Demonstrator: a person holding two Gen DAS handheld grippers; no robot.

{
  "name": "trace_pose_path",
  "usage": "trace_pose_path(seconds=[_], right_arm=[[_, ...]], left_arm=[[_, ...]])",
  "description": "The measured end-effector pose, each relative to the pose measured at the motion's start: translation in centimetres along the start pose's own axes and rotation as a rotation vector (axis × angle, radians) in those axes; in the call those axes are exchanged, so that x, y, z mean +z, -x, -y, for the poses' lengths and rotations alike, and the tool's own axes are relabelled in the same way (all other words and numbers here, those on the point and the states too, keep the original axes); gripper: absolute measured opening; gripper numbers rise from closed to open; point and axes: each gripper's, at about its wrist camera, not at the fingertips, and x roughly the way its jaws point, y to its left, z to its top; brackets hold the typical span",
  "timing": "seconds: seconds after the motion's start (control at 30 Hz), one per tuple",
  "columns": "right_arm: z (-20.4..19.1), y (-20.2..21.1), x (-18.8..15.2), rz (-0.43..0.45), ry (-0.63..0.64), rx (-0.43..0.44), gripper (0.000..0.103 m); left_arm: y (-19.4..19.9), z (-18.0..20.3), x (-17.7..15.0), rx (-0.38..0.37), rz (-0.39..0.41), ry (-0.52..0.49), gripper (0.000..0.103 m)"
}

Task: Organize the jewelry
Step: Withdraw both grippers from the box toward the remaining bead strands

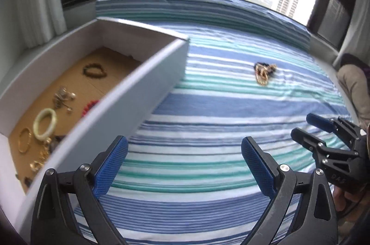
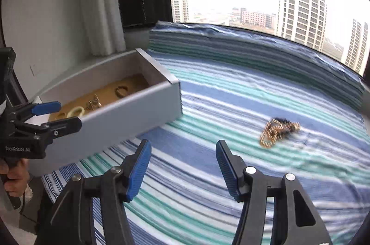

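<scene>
Fig.: two hand-held grippers over a striped bedsheet (image 1: pixel 208 106), w/ a window and tower blocks beyond.

Left gripper (image 1: pixel 184 165): jaws spread wide, nothing between the blue pads; only sheet shows in the gap. Its left pad (image 1: pixel 111 166) sits just beside the near wall of the white box (image 1: pixel 129 101), which lies left of and ahead of the jaws. No contact can be confirmed.

Right gripper (image 2: pixel 183 169): jaws parted, approx. half-wide, nothing between them; sheet only in the gap. In the left wrist view the same gripper (image 1: pixel 307 129) shows at right of the left jaws, held by a hand (image 1: pixel 342 196).

Box contents (brown floor), all left of the left jaws: dark bead bracelet (image 1: pixel 94 70) farthest off; silver-tone cluster (image 1: pixel 63 98) nearer; red bead piece (image 1: pixel 90 106) against the near wall, partly hidden; pale green bangle (image 1: pixel 45 123); thin gold bangle (image 1: pixel 25 141); gold chain bits (image 1: pixel 41 157) nearest. Further small items at the near corner are too blurred to tell.

Jewelry pile (image 2: pixel 277 131), gold chain tangled w/ dark pieces: on the sheet, outside the box, ahead and right of the right jaws, apart from both grippers. From the left jaws it (image 1: pixel 264 72) lies well ahead, slightly right.

Motion blur softens both views.
</scene>
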Motion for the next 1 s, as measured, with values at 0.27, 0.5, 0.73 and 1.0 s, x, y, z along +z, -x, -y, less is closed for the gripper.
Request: trace_pose_path(seconds=[0.27,0.5,0.73,1.0], right_arm=[[8.7,1.3,-10.4,-0.151,-0.167,-0.234,0.07],[10.1,0.6,-10.9,-0.139,-0.216,-0.277,0.08],[9.9,-1.5,-11.1,-0.166,-0.218,-0.279,0.082],[10.3,-1.5,-11.9,-0.168,-0.246,-0.279,0.086]], left_arm=[[-6.2,6.8,-3.5,-0.029,-0.107,-0.073,0.098],[-8.1,8.1,-4.3,-0.003,-0.123,-0.1,0.098],[-8.7,8.2,-4.9,0.028,-0.098,-0.142,0.102],[-8.8,8.1,-5.1,0.022,-0.073,-0.15,0.103]])
